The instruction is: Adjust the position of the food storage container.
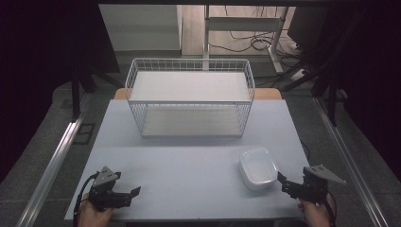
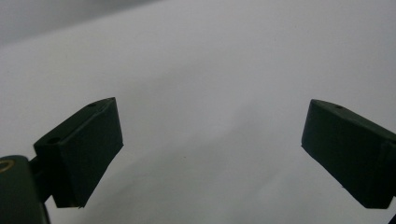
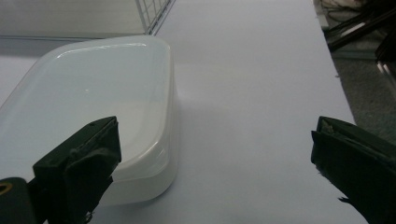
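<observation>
Left gripper [image 1: 126, 195]: down at the near left corner of the table, held in the person's left hand [image 1: 92, 215]. Jaws are spread wide with nothing in between, just bare tabletop under them in the left gripper view.
Right gripper [image 1: 285, 183]: near right corner, held in the right hand [image 1: 314, 213], pointing up and left toward the dish. Jaws wide apart here too, not holding anything.
White dish [image 1: 258, 168]: a shallow white plastic container with rounded corners, sitting flat on the table just ahead of the right gripper. In the right gripper view its near corner sits right behind the left-hand jaw, can't tell if they actually touch. Looks empty inside.
Table [image 1: 189, 156]: pale grey-blue top, pretty bare through the middle.
Wire basket [image 1: 189, 97]: white wire rack at the far middle of the table, well apart from both grippers and the dish, with a flat white shelf up top and another lower down.
Floor behind: desk legs and some loose cables [image 1: 250, 40] past the far edge.
</observation>
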`<state>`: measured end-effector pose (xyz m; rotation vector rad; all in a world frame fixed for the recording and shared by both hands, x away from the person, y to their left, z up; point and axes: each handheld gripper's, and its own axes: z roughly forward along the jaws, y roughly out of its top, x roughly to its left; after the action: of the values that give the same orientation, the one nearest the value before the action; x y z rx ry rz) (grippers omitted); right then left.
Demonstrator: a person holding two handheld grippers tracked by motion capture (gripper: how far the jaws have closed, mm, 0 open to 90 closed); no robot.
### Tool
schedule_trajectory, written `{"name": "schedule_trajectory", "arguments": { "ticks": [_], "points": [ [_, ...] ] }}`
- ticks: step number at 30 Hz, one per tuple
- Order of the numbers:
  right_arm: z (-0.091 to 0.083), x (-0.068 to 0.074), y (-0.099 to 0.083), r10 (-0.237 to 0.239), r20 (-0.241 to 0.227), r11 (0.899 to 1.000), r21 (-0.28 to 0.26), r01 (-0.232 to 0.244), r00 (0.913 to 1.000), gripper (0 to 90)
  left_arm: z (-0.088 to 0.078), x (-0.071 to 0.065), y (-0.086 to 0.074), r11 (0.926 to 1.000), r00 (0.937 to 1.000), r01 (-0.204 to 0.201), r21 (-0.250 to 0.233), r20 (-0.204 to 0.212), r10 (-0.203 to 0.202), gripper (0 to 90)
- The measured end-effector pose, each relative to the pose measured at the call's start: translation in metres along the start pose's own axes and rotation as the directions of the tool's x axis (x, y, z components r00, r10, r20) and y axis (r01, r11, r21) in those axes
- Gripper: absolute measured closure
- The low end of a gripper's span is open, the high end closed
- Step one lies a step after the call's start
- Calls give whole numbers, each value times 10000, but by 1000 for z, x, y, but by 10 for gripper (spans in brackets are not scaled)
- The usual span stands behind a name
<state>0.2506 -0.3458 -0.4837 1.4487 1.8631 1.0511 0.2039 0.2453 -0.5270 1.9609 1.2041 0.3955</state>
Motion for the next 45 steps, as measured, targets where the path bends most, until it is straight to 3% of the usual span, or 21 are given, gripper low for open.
{"name": "schedule_trajectory", "arguments": {
  "ticks": [7,14,18,21,22,24,27,28,29,30,31,32,33,35,37,42,45],
  "points": [
    [-3,6,5,-18,-61,9995,-324,16,10000,0,3,2,-2,10000,10000,-30,78,71,30,49],
    [1,4,6,349,-89,9994,64,-348,9994,0,4,4,-2,10000,9997,93,-2,220,-93,46],
    [0,2,8,123,-156,9997,227,-119,9998,0,4,6,-3,9998,9993,211,-17,319,-211,46],
    [1,1,10,207,-240,9990,407,-197,9995,0,4,7,-3,9997,9991,256,-12,328,-256,46],
    [2,0,12,469,-469,9969,656,-438,9978,8,5,7,-3,9996,9991,283,-17,329,-282,46],
    [3,-1,14,618,-491,9951,803,-577,9969,25,5,7,-3,9996,9991,291,-21,324,-290,46],
    [5,-3,23,978,-626,9902,1056,-909,9932,140,5,8,-3,9995,9988,328,-6,375,-327,47],
    [5,-3,23,978,-626,9902,1056,-909,9932,140,5,8,-3,9995,9988,328,-6,375,-327,47],
    [6,-4,25,986,-565,9898,1084,-921,9935,228,5,8,-3,9994,9987,344,-3,378,-344,47],
    [7,-4,30,787,-697,9904,1190,-700,9945,452,5,8,-3,9993,9986,363,-12,393,-363,47],
    [7,-4,30,787,-697,9904,1190,-700,9945,452,5,8,-3,9993,9986,363,-12,393,-363,47],
    [10,-4,32,620,-834,9901,1312,-507,9946,619,6,8,-3,9992,9984,392,-11,407,-391,47],
    [10,-4,32,620,-834,9901,1312,-507,9946,619,6,8,-3,9992,9984,392,-11,407,-391,47],
    [15,-2,34,165,-928,9882,1534,-21,9955,785,6,9,-3,9991,9981,432,2,435,-431,48],
    [22,0,36,-129,-773,9847,1724,261,9969,891,7,9,-3,9990,9979,446,31,465,-447,48],
    [43,1,41,-281,-392,9732,2269,363,9988,896,7,10,-4,9982,9969,593,18,523,-593,49],
    [50,3,42,-266,-734,9694,2417,436,9969,895,7,11,-4,9981,9965,620,23,565,-621,49]
  ]
}}
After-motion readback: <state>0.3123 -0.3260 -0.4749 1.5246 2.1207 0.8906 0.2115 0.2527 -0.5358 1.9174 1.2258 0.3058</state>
